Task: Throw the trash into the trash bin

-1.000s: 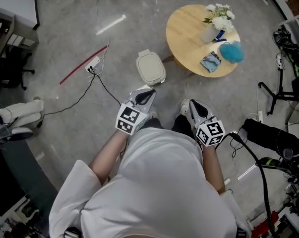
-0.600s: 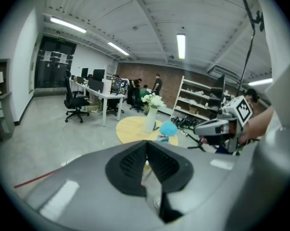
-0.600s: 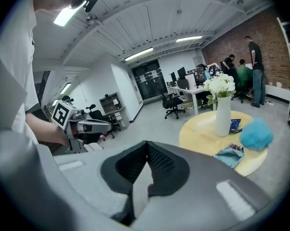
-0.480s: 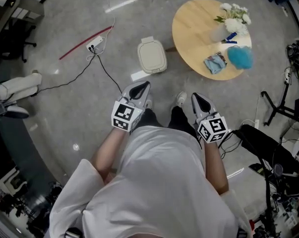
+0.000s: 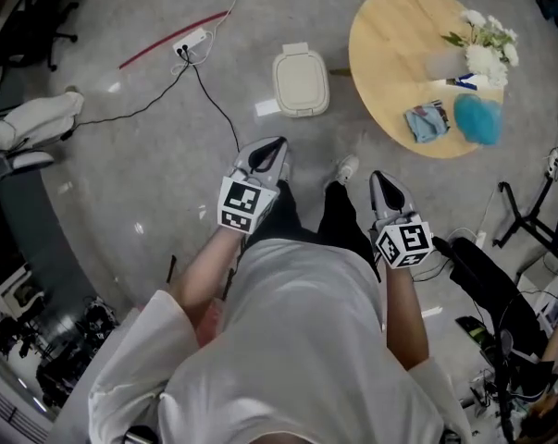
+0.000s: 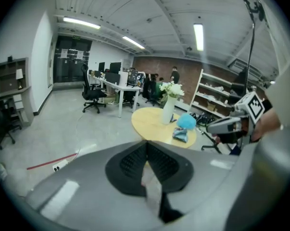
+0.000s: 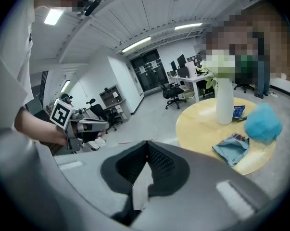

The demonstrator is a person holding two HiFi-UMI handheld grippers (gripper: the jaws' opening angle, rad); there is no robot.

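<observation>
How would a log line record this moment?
left hand-held gripper: shut, empty | right hand-held gripper: shut, empty | blue wrapper: on round table | trash bin: lid closed

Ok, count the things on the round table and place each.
4. A vase of white flowers near the right edge in the head view, a small blue packet beside it, a fluffy teal ball below that, a crumpled blue wrapper left of the ball. None looks hidden.
</observation>
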